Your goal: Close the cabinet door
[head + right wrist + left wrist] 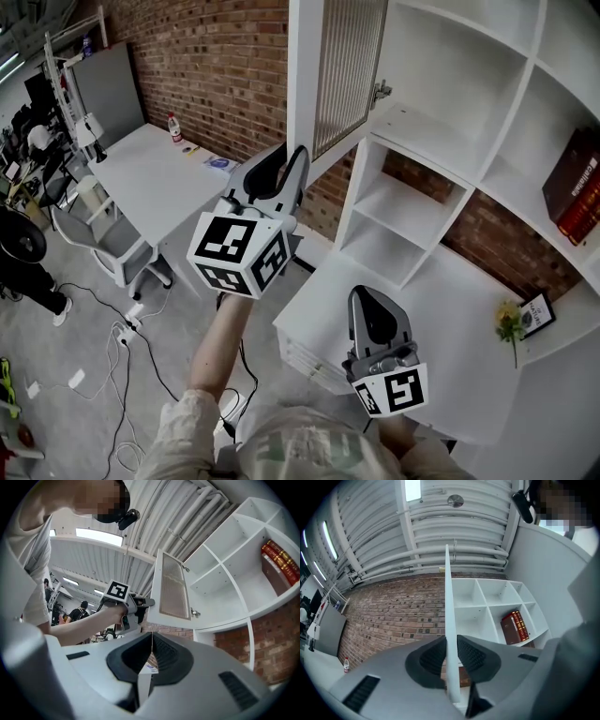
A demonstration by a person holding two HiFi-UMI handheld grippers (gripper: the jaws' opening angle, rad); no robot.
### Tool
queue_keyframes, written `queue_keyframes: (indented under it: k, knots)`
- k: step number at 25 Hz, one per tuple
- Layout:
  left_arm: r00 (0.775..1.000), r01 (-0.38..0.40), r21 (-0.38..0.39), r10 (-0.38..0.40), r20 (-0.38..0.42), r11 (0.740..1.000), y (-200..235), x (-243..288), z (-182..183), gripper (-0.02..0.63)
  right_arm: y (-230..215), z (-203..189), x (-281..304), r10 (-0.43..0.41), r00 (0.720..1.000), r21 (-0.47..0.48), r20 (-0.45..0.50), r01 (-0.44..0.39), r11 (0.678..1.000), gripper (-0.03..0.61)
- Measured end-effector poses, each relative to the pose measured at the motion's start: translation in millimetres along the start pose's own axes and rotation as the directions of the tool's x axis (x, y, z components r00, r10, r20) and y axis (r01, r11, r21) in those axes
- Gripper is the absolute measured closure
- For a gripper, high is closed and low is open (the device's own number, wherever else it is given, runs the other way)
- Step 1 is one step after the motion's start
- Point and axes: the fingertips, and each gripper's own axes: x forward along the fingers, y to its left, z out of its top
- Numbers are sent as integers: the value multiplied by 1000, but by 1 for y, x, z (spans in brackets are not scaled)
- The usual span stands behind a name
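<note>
Left claw (pixel 451 654) clamps the free edge of the open cabinet door (pixel 305 84), which stands edge-on between its pads (pixel 433 657): judged a light, stiff, freely hinged panel, best held on this solid frame, not the ribbed insert (pixel 349 66); right claw (pixel 151 651) is closed, empty, apart from it.

1. The place looked like an open office or lab in an industrial building, with a bare brick wall (pixel 216 66) and exposed ceiling pipes (pixel 454 555).
2. A long white bench (pixel 150 187), an office chair (pixel 98 239) and loose floor cables (pixel 112 356) filled it.
3. A white shelf unit (pixel 441 169) held red books (pixel 577 187).
</note>
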Motion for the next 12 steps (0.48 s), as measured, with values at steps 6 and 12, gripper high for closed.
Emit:
queue_keyframes:
  k: [6, 12]
  knots:
    - [992, 122, -33, -122, 15, 992, -47, 4, -7, 523, -2, -10, -3, -1, 1000, -1, -3, 1, 1000, 561]
    - [975, 223, -47, -223, 16, 974, -76, 11, -8, 505, -12, -14, -13, -55, 998, -3, -24, 55, 998, 561]
